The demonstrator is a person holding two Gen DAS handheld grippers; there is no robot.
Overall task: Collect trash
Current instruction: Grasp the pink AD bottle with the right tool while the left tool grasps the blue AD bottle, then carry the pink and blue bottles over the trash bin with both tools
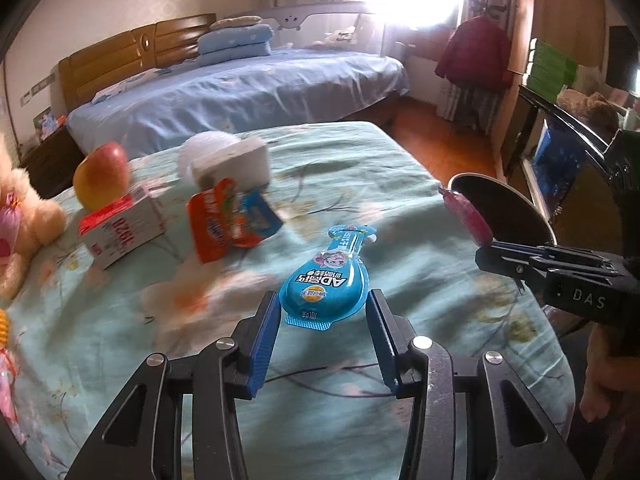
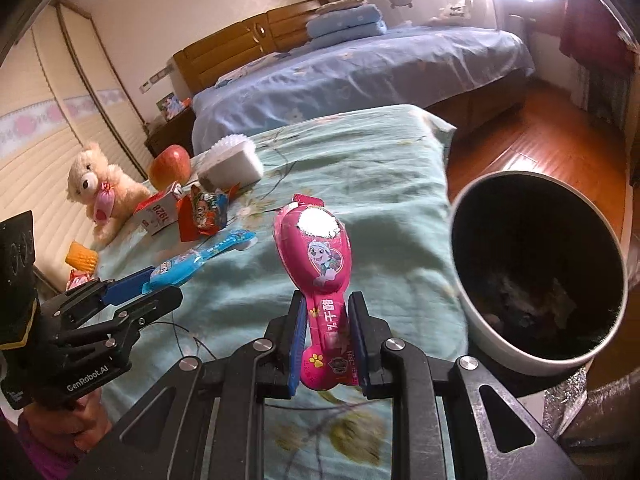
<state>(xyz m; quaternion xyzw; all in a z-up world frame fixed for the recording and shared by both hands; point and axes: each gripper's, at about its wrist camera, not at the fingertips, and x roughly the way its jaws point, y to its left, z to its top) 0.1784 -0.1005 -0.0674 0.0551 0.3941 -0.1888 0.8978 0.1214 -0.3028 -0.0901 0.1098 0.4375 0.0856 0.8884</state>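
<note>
right gripper [image 2: 326, 340] clamping pink pouch [image 2: 316, 256], bin [image 2: 536, 272] at 3 o'clock; left gripper [image 1: 324, 320] fingers apart, straddling blue pouch [image 1: 324, 280]

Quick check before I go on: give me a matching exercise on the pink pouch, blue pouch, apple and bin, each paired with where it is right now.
Things:
1. pink pouch
2. blue pouch
3. apple
4. bin

Places:
A. on top of the small red and white box
B. beside the bed's right edge, some scraps inside
C. clamped in the right gripper
D. lying on the green bedspread, its end between the open fingers of the left gripper

Pairs: 1-C, 2-D, 3-A, 4-B
</note>
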